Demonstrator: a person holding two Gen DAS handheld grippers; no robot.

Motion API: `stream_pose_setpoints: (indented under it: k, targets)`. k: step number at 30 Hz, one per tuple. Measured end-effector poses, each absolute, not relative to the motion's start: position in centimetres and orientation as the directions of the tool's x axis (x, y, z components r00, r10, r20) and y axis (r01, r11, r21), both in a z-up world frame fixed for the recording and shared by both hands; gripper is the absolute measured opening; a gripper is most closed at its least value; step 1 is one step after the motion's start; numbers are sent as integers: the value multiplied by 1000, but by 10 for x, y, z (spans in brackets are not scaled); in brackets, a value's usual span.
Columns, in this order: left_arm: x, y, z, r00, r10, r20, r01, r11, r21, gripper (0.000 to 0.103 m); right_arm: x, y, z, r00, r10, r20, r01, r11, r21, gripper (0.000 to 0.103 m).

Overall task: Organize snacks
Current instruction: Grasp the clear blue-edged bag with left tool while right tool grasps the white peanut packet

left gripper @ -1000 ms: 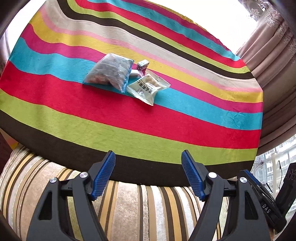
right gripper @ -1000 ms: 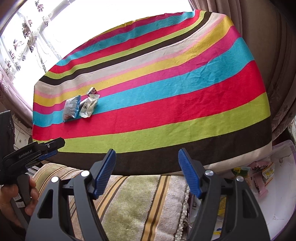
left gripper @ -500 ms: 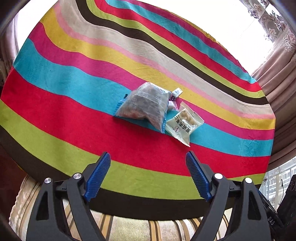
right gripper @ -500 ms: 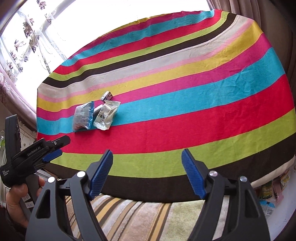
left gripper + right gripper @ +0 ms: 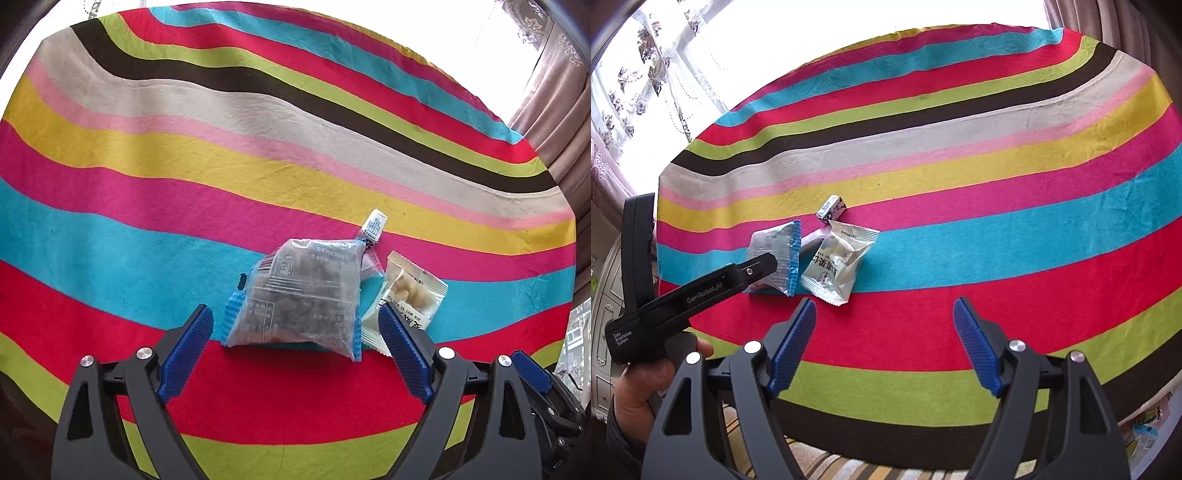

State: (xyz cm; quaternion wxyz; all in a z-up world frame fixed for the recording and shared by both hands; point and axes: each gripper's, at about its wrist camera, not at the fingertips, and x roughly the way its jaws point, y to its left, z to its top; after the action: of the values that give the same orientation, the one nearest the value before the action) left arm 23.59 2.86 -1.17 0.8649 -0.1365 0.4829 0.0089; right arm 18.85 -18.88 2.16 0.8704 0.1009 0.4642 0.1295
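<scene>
Looks like the reach-in step of sorting the snacks: the left claw [image 5: 295, 350] is spread wide with nothing in it, and the clear blue-edged bag [image 5: 303, 299] sits right ahead between its tips on the striped desk [image 5: 147, 229]. The white nut packet [image 5: 406, 299] is touching its right finger, a small candy [image 5: 373, 226] just beyond. The right claw [image 5: 884, 345] is wide too, holding nothing, snacks ahead-left of it, so I'd guess the next move is dropping the left one around the bag only.

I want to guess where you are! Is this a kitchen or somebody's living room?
Probably a home living room: a striped tablecloth with snack packets, curtains by a bright window, and striped upholstery below.
</scene>
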Motion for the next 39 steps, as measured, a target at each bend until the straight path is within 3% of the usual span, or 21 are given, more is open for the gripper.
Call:
stream_pose_setpoints:
  k: [6,10,13,28,34,39]
  targets:
    - [246,30,-24,495,-110,-862,-128,972,-198,87,205,-173,16,535,311,-785,-130,949,287,77]
    - [246,25,-24,501,-116,-858,-91,979,-185,71,215,-163,8,525,301,-796,-128,953,276,77]
    - [242,20,-23,509,-112,-853,-68,983,-170,65,223,-154,3,516,296,-804,-127,955,270,77]
    - [204,56,-15,556,-151,-817,-166,943,-287,43,256,-117,-22,478,254,-841,-121,967,223,77]
    - [191,63,-13,567,-164,-807,-184,930,-318,40,261,-102,-24,494,178,-851,-137,982,127,77]
    - [184,65,-10,576,-171,-799,-188,924,-334,36,254,-94,-26,514,97,-852,-182,983,2,63]
